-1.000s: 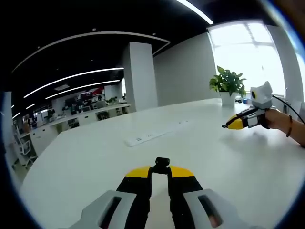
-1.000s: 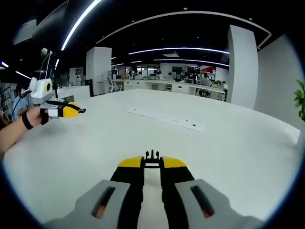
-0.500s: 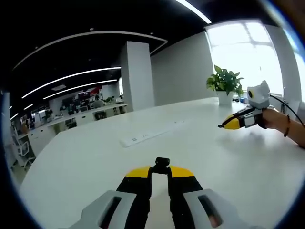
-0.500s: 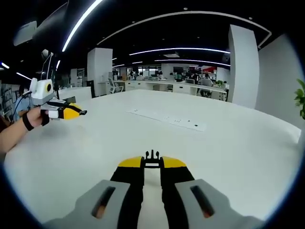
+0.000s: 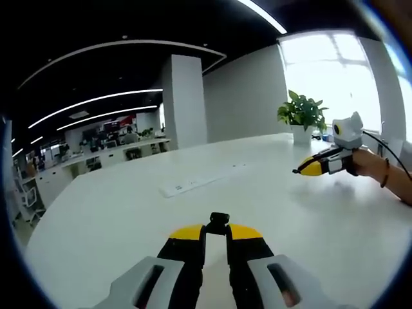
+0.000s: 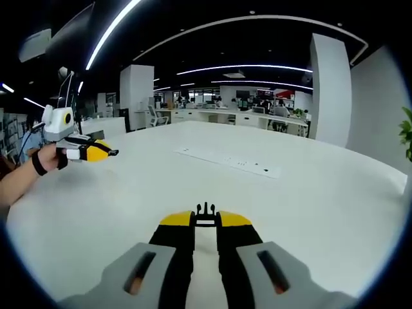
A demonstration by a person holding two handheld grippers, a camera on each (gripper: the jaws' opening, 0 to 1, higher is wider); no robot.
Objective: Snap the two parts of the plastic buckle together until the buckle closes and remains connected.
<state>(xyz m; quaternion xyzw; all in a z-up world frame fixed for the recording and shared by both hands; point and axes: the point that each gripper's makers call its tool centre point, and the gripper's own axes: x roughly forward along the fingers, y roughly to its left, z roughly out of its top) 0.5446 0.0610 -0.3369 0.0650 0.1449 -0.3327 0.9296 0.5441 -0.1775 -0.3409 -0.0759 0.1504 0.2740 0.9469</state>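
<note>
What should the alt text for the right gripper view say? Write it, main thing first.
The right gripper pinches a small black pronged buckle part at its yellow tips above a white table. At far left, a hand holds the left gripper raised over the table; a white power strip lies mid-table.

1. Loads of bare white table (image 5: 116, 219) ahead of both grippers, so there's plenty of room to pass.
2. The flush power strip (image 5: 193, 185) sits far ahead, pretty much flat.
3. A potted plant (image 5: 301, 114) stands at the far right edge.
4. Between the left gripper (image 6: 111, 152) and right gripper (image 5: 299, 171) it's just open tabletop.
</note>
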